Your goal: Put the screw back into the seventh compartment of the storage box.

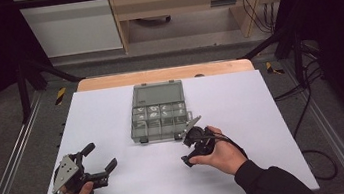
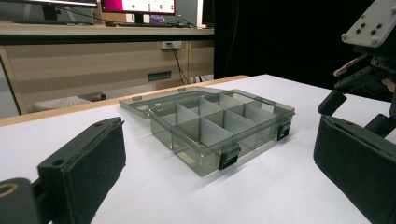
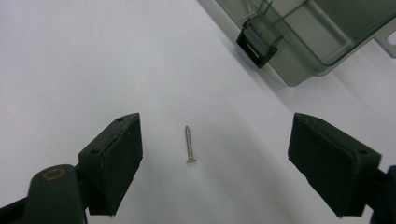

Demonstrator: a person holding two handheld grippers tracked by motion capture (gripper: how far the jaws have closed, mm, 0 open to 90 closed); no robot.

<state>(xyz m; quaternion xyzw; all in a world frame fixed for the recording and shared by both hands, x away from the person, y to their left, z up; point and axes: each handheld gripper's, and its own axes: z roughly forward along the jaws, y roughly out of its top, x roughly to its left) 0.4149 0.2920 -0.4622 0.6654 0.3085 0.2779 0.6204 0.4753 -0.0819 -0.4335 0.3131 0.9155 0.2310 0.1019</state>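
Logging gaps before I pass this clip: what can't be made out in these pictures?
- Screw: plain on the table between the open right gripper jaws in the right gripper view; in the high view the right hand covers that spot.
- Compartment box: pale bits inside are too small to identify in the high view; in the left gripper view its tinted walls blur them.
- Box lid: the box body hides most of it in the left gripper view.

On the white desk (image 1: 112, 115) an open compartment box (image 1: 158, 113) lies centred, the right tool (image 1: 192, 142) just beside its near right corner, the left tool (image 1: 99, 163) open, well apart.
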